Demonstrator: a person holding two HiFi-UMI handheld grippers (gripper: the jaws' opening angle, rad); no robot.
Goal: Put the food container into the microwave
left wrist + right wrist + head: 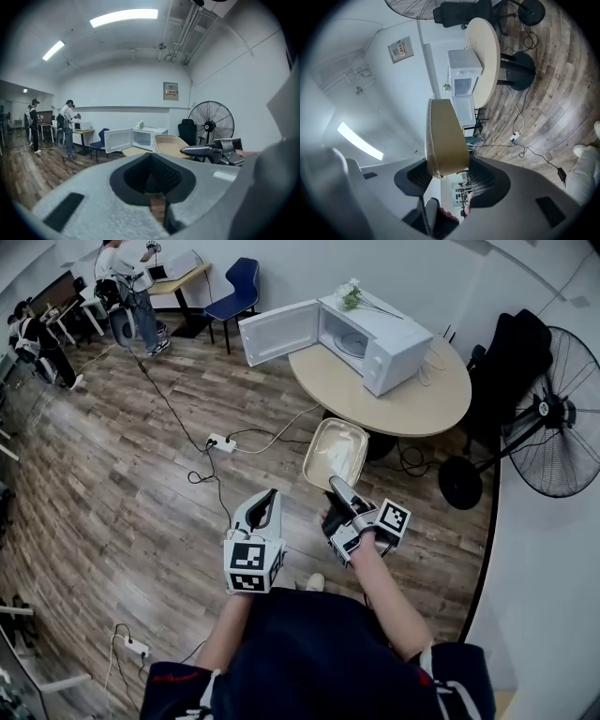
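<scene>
Nearest us, our left gripper (270, 499) has its jaws together, with nothing between them. Beside it, our right gripper (339, 488) is clamped on the near rim of the container (336, 454). This shallow beige tray is held out over the wood floor (112, 474), just short of the round table (422, 404). On the table stands the white microwave (384, 343), its door (277, 332) swung wide.
</scene>
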